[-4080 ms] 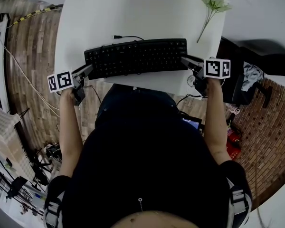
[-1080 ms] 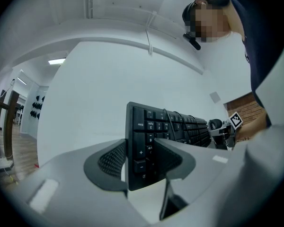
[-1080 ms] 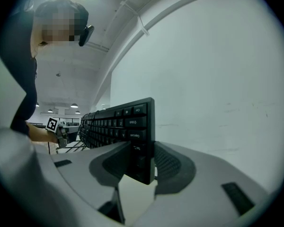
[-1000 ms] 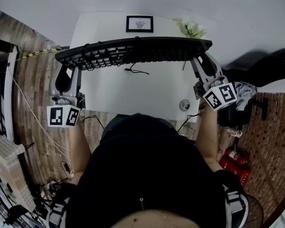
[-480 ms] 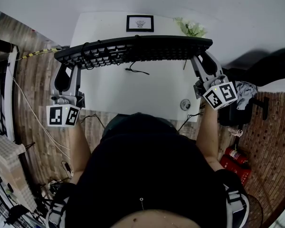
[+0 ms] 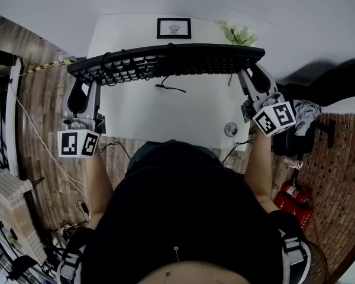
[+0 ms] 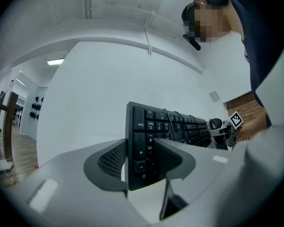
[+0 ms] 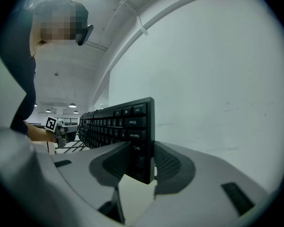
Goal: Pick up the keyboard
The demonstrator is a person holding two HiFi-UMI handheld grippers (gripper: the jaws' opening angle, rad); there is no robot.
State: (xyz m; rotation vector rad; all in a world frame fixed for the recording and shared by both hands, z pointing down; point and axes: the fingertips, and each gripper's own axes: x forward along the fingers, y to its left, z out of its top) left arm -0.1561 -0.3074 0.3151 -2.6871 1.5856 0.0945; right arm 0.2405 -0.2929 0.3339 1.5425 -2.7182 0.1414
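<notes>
The black keyboard [image 6: 171,61] hangs in the air above the white table [image 6: 183,114], held level by its two ends and tipped so its keys face me. My left gripper [image 6: 86,83] is shut on its left end, pads pressing both faces [image 7: 138,160]. My right gripper [image 6: 252,71] is shut on the right end [image 8: 142,162]. Along the left gripper view the keyboard [image 7: 154,129] runs away toward the other gripper; the right gripper view shows the keyboard [image 8: 116,124] the same way. Its cable [image 6: 168,87] dangles below.
At the table's far edge stand a small framed picture [image 6: 174,28] and a sprig of white flowers [image 6: 239,36]. A small round object [image 6: 230,129] lies near the front right corner. A dark bag [image 6: 296,123] and a red object [image 6: 293,197] sit on the floor at right.
In the oldest frame the keyboard lay flat on the table between the grippers; now it is raised above it. Over the last second nothing has moved.
</notes>
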